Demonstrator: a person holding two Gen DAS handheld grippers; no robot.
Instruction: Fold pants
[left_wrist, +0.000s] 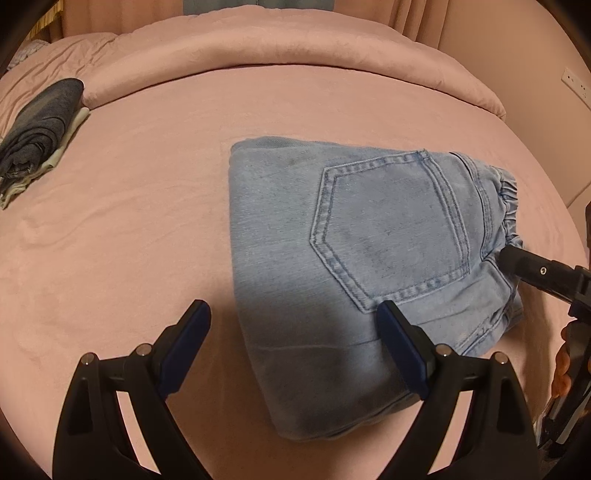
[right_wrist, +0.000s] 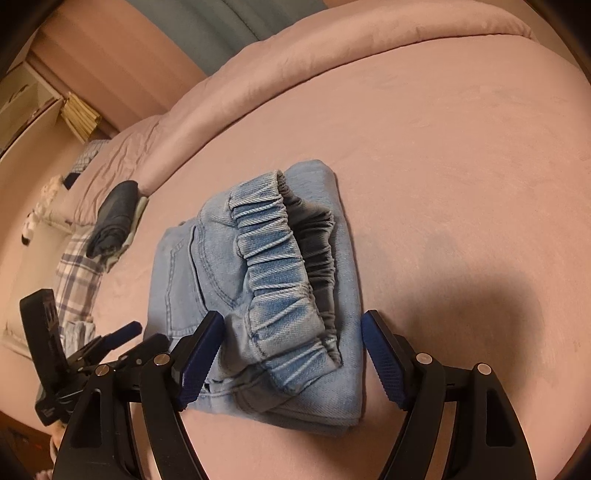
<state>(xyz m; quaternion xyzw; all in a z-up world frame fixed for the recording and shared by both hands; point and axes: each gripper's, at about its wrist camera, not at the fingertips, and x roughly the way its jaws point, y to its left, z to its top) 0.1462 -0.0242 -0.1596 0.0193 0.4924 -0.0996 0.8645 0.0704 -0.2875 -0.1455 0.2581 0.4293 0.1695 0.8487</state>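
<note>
Only the left wrist view shows the jeans' (left_wrist: 369, 236) back pocket, only the right their gathered waistband, as they lie folded on a pink bed (left_wrist: 129, 221) near darker folded clothes (left_wrist: 40, 125), between both wide-open claws, left claw (left_wrist: 295, 314) and right claw (right_wrist: 291, 332), unheld.

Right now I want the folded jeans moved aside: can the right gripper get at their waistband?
Probably yes. The right gripper already has its open jaws either side of the jeans at the waistband, with nothing in between.
</note>
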